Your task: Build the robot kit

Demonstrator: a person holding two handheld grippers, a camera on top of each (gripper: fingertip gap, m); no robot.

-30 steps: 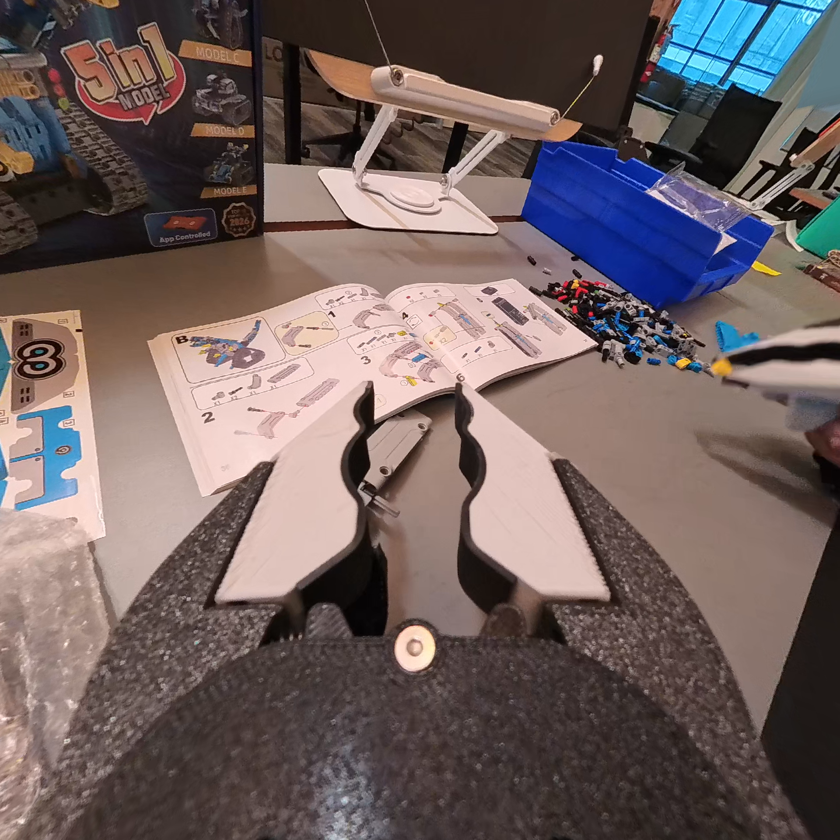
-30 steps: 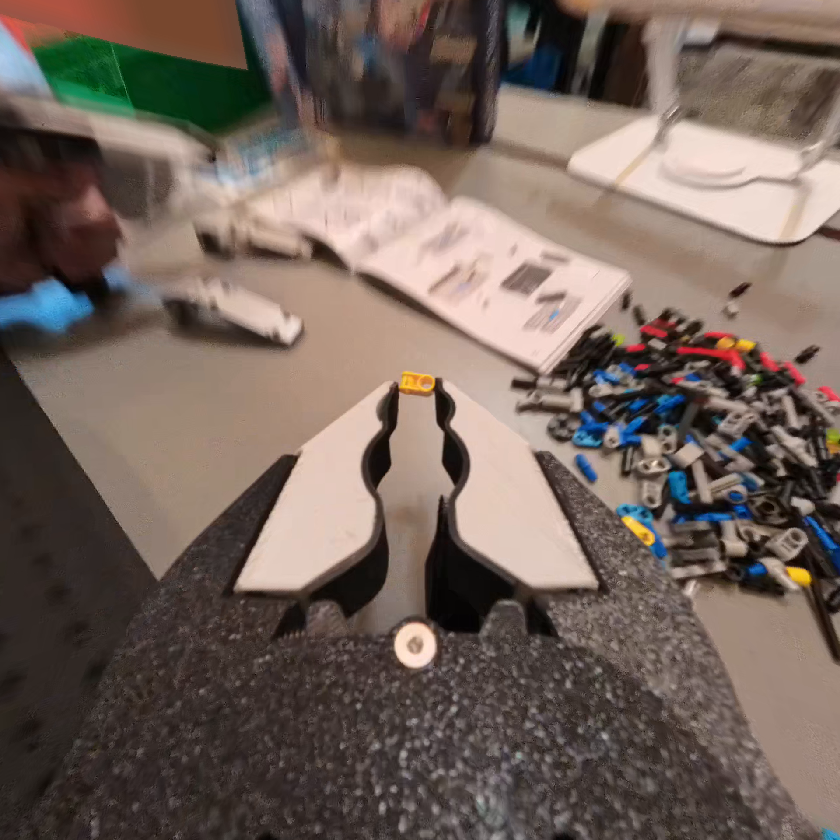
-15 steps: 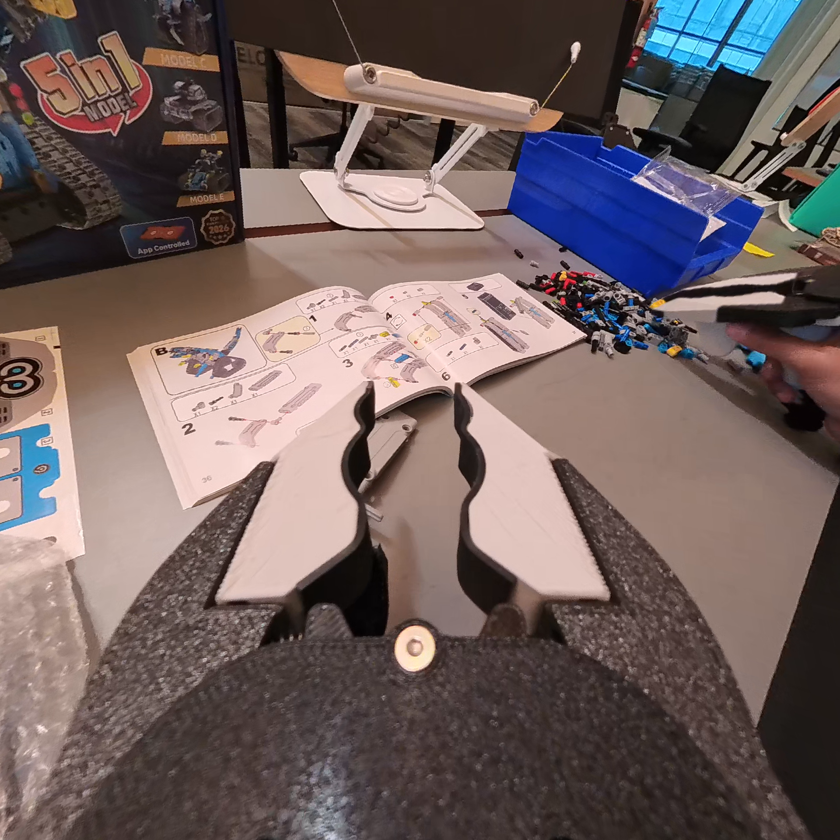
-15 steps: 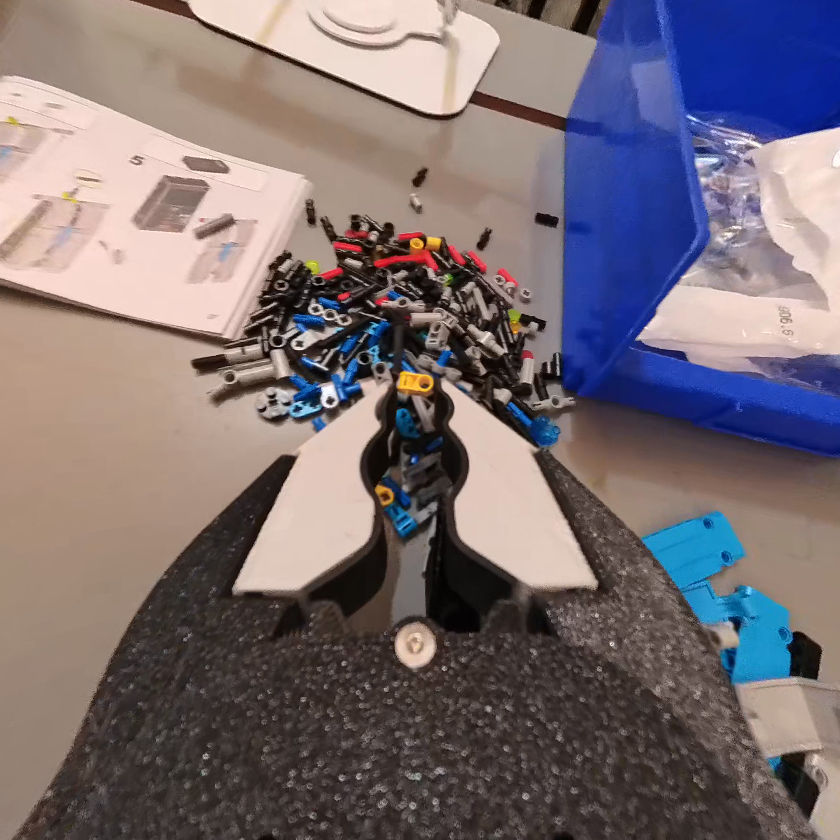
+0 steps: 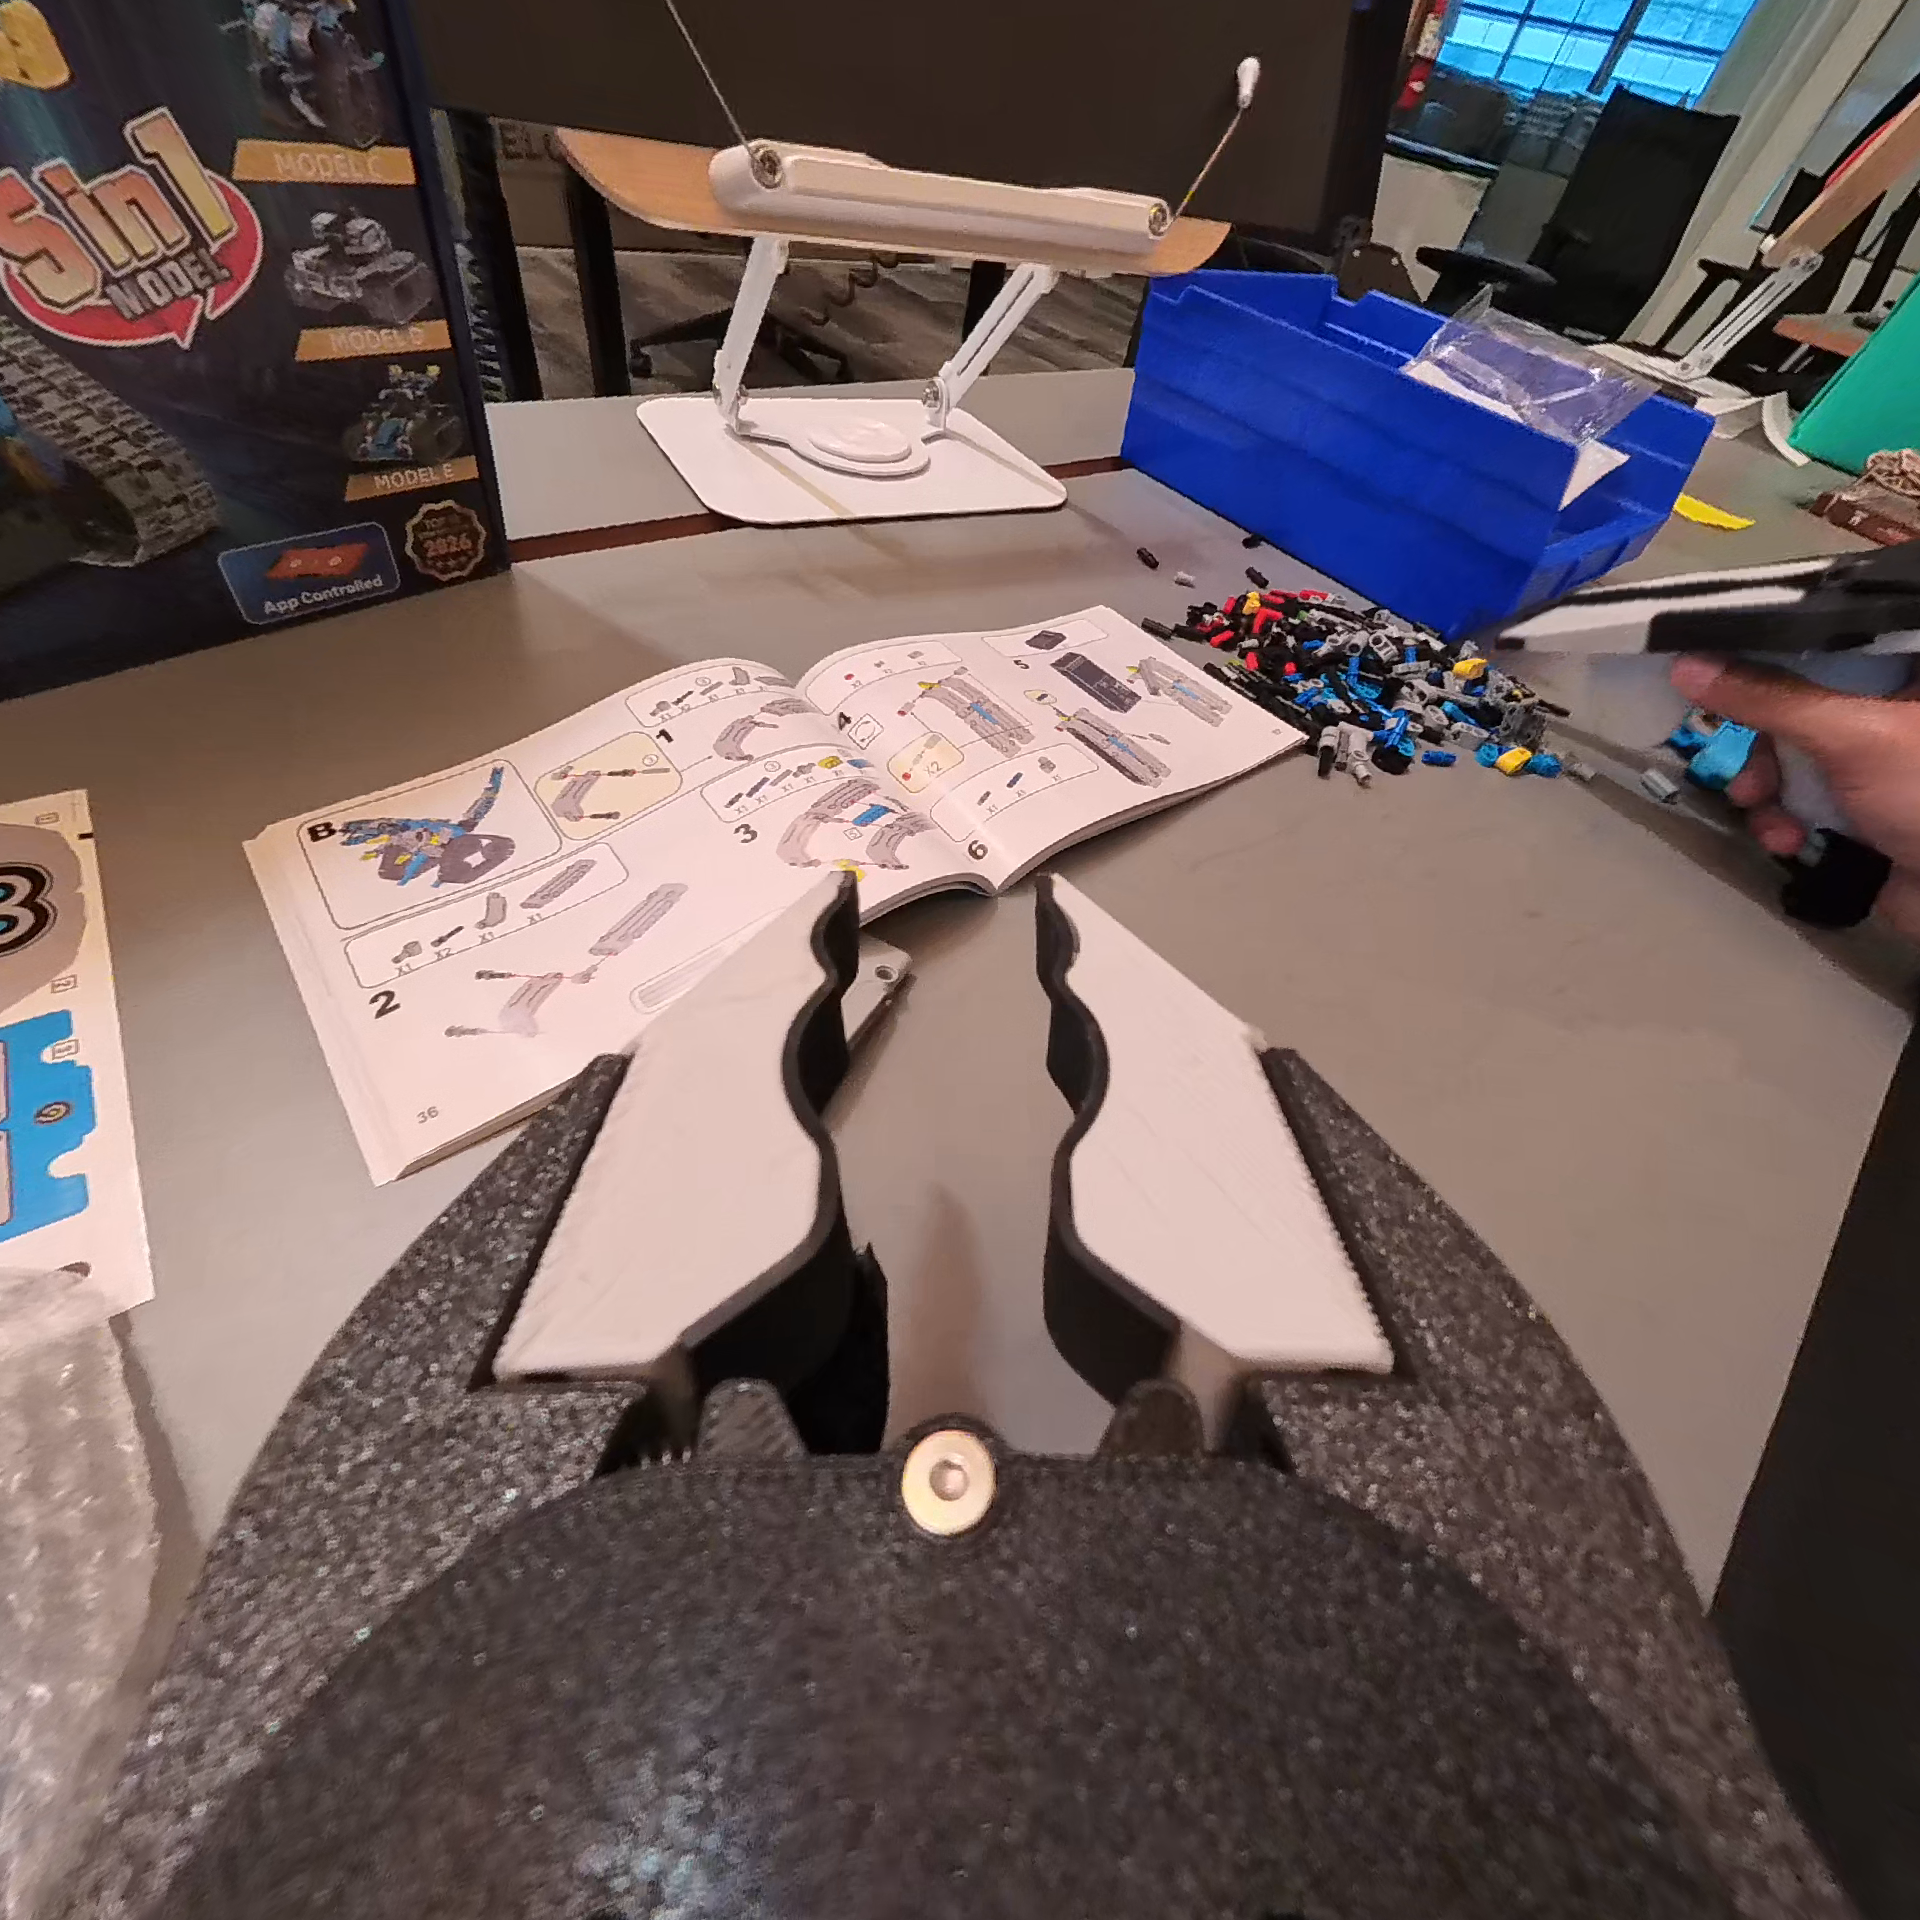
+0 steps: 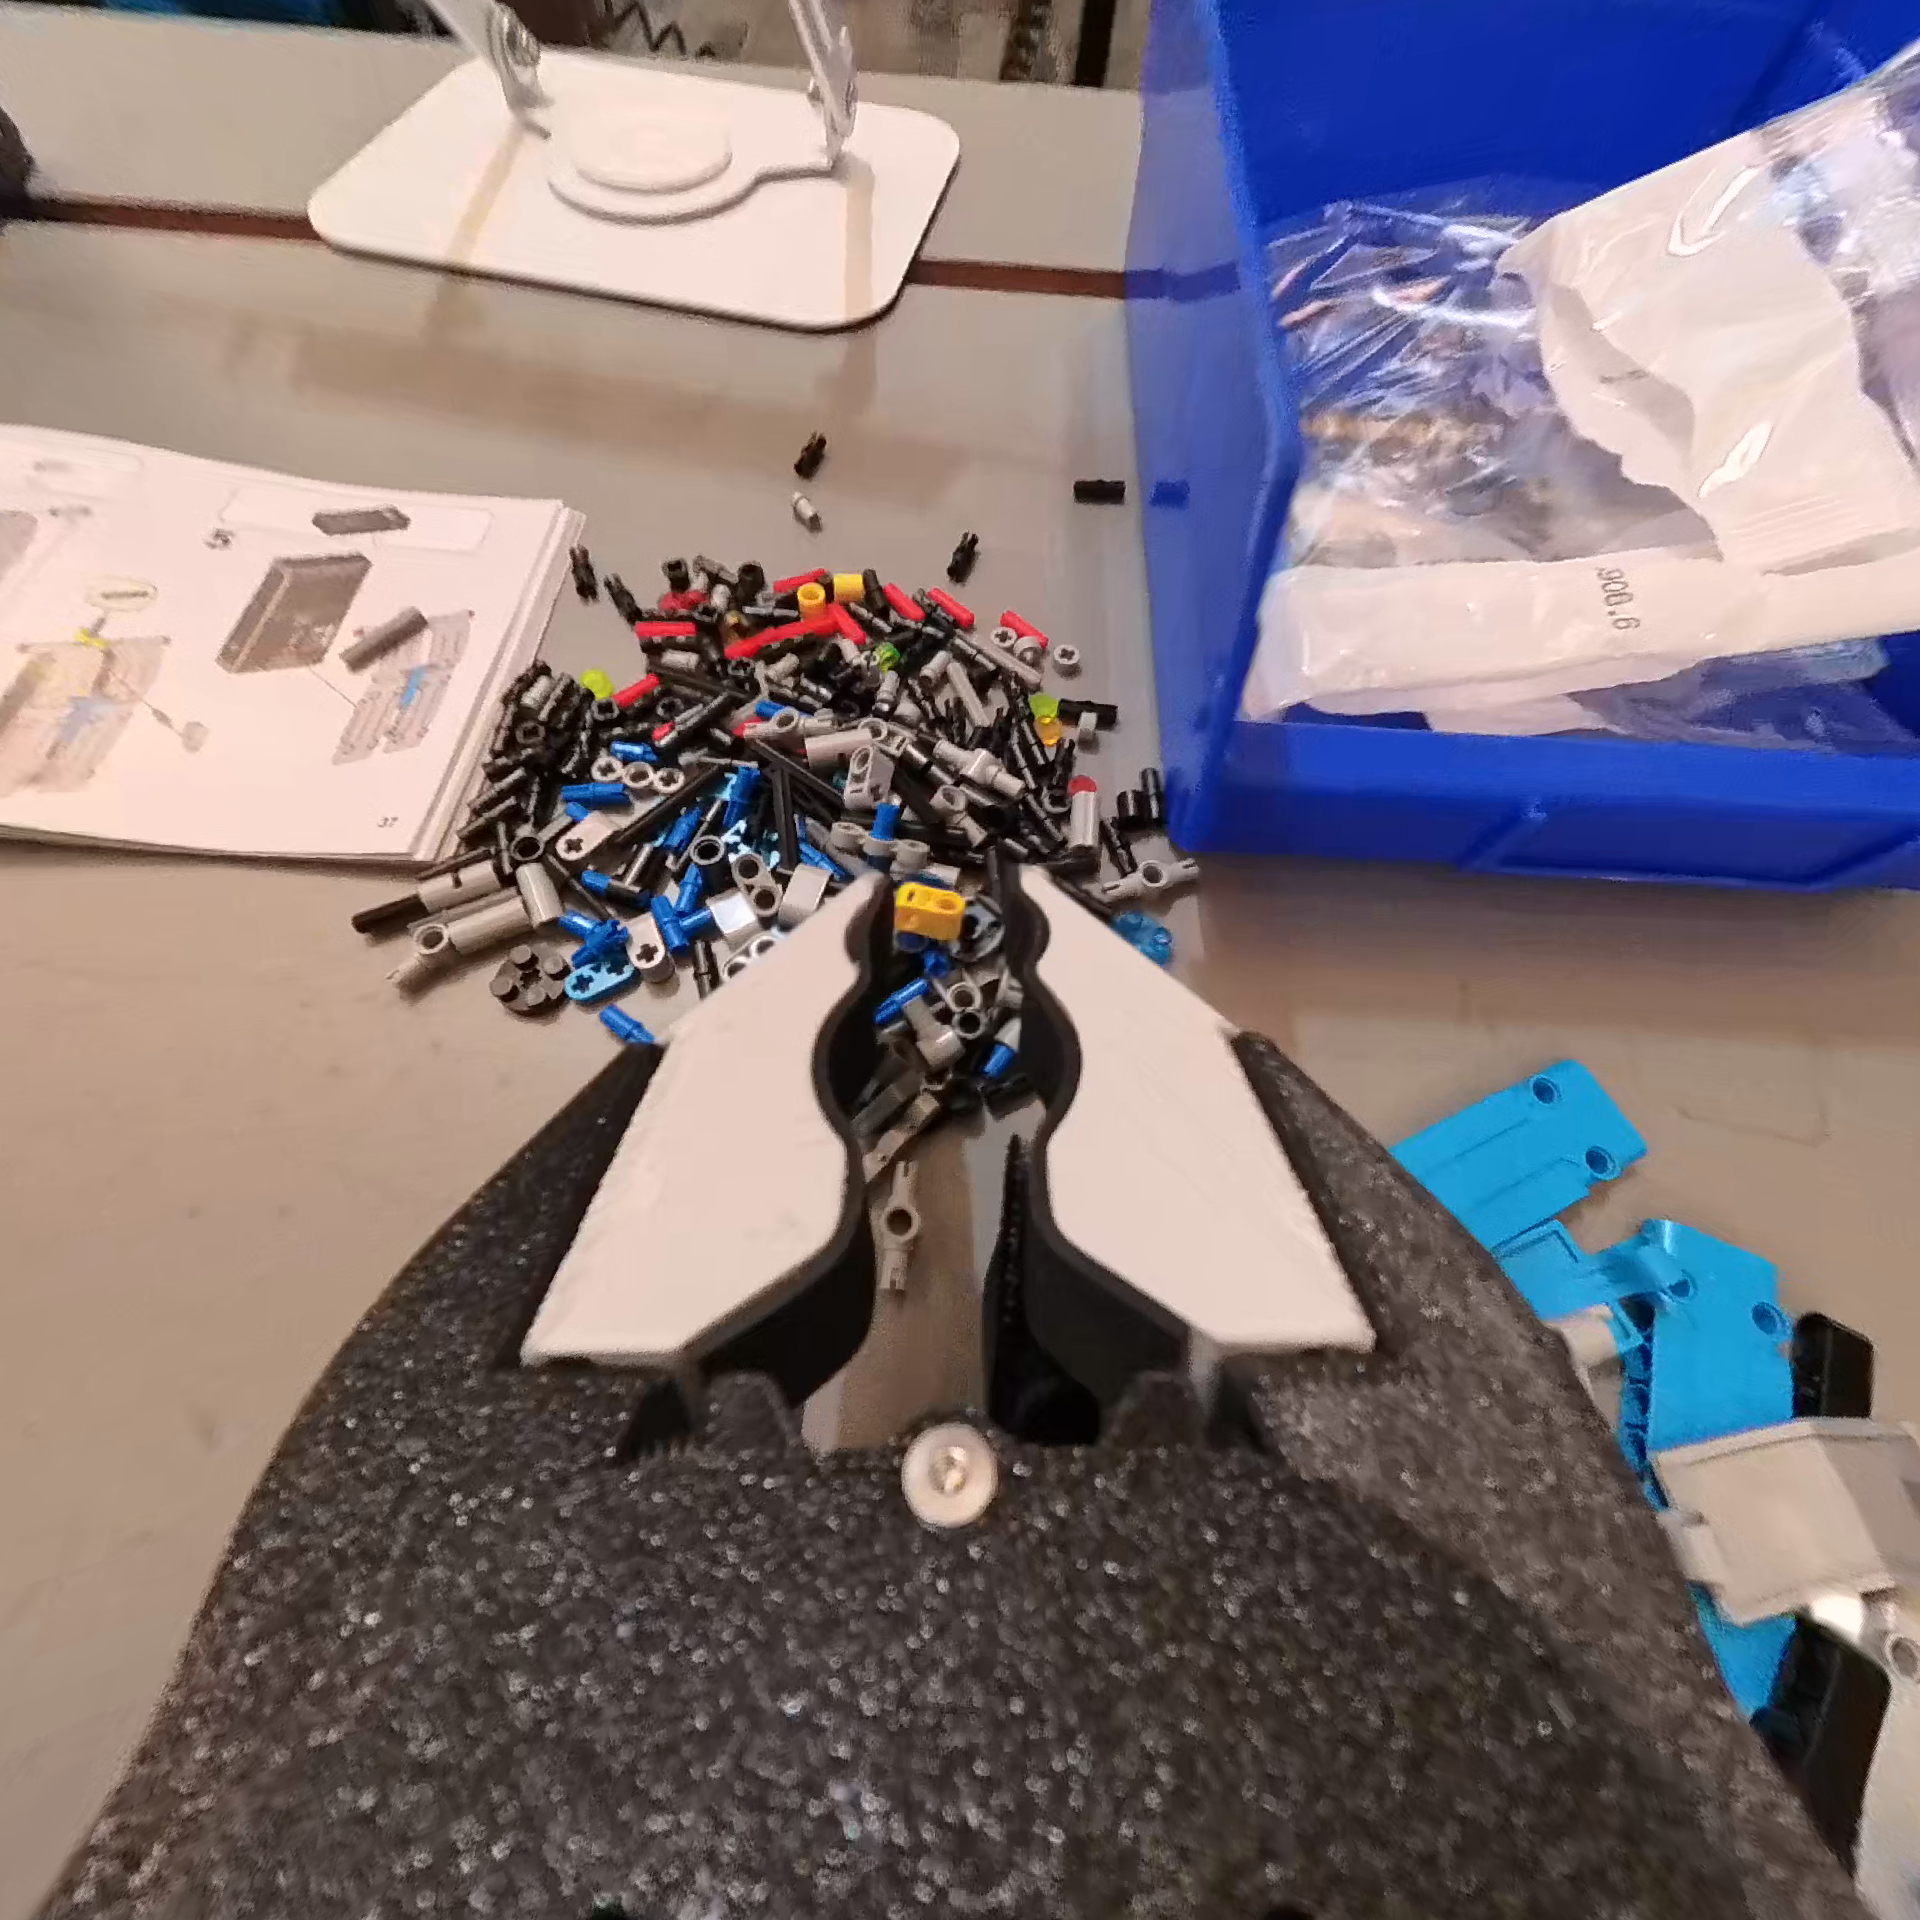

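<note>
The right tool (image 6: 951,909) hangs half open over the pile of small building pieces (image 6: 821,769), a yellow piece (image 6: 928,909) loose between its tips; the left tool (image 5: 940,904) gapes empty by the booklet (image 5: 727,831).

An open booklet (image 5: 727,862) lies mid-tabletop (image 5: 1455,1091). To its right sits a heap of small parts (image 6: 810,769), touching the booklet's right edge. Right of the heap stands a bin (image 6: 1455,790) with plastic bags (image 6: 1662,499) in it. Behind the booklet, toward the far edge, stands a folding stand (image 5: 852,457); a box (image 5: 208,343) stands at the far left. A sticker sheet (image 5: 52,1039) lies left of the booklet. Flat panels (image 6: 1558,1195) lie in front of the bin.
</note>
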